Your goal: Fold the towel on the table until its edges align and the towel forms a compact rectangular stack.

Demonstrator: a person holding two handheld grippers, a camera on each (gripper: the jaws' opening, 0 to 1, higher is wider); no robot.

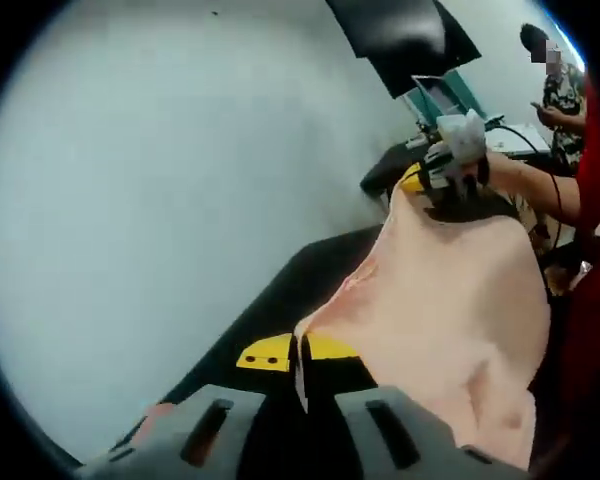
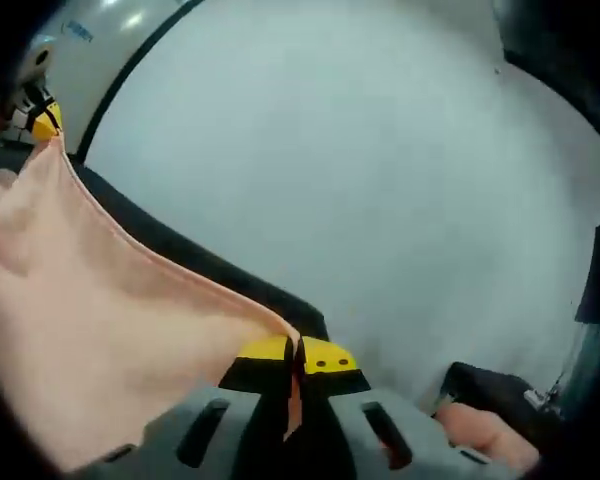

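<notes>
Pinching one corner of the pale pink cloth towel (image 1: 450, 310), the left hand-held gripper (image 1: 298, 352) had its yellow-tipped jaws closed; the right hand-held gripper (image 2: 294, 360) clamped the opposite corner, the towel stretched between them above the black counter (image 1: 280, 300).

towel (image 1: 445, 300) looked like soft matt cloth, pale peach, faintly napped, with a stitched hem. left gripper (image 1: 299, 352) and right gripper (image 2: 293, 358) bodies appeared as matt grey plastic with smooth yellow tips. table (image 1: 270, 300) surface was black, matt. wall (image 2: 360, 150) was smooth, pale, low-sheen.
</notes>
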